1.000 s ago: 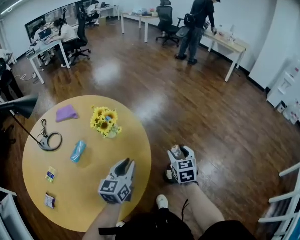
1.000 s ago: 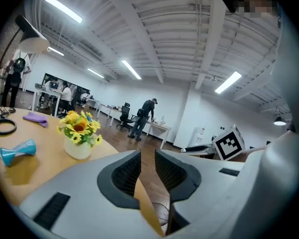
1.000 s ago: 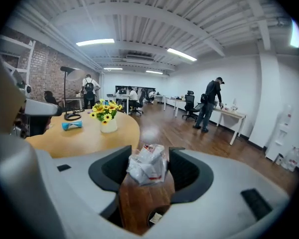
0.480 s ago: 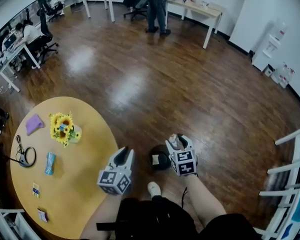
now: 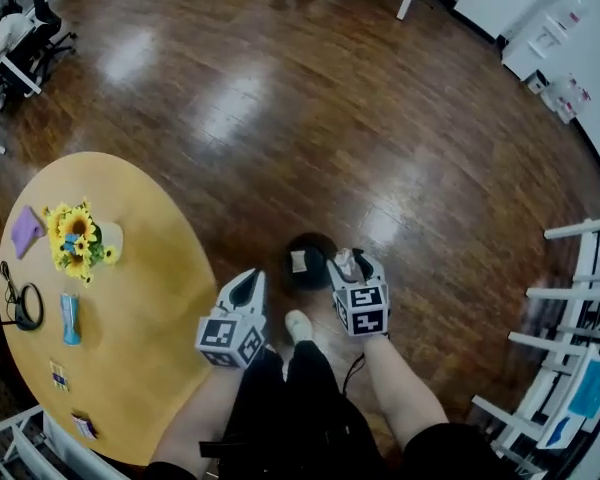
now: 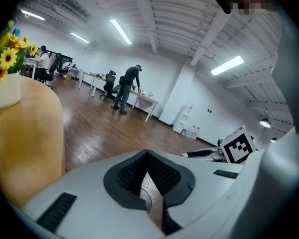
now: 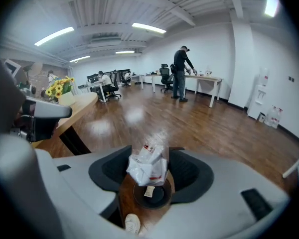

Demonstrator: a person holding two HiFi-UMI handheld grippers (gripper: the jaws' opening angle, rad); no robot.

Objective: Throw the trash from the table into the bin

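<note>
A black bin [image 5: 308, 261] stands on the wooden floor, with a pale scrap lying inside it. My right gripper [image 5: 352, 265] is at the bin's right rim, shut on a crumpled white wrapper [image 7: 148, 166]. In the right gripper view the bin [image 7: 152, 193] shows directly beneath the wrapper. My left gripper [image 5: 245, 288] hovers left of the bin by the edge of the round table [image 5: 160, 308]; its jaws have just closed and hold nothing [image 6: 147, 154]. On the table lie a blue packet [image 5: 70, 318], a purple cloth [image 5: 25, 230] and two small packets [image 5: 58, 375].
A vase of sunflowers [image 5: 78, 240] and a black cable loop [image 5: 20, 306] share the table. The person's white shoe [image 5: 298, 325] rests just behind the bin. White rack frames [image 5: 570, 348] stand at the right. A person [image 7: 180, 73] stands at far desks.
The head view has swung from the table down to the floor. Both grippers have moved off the table's side and sunk toward the bin, the right one carrying the wrapper.
</note>
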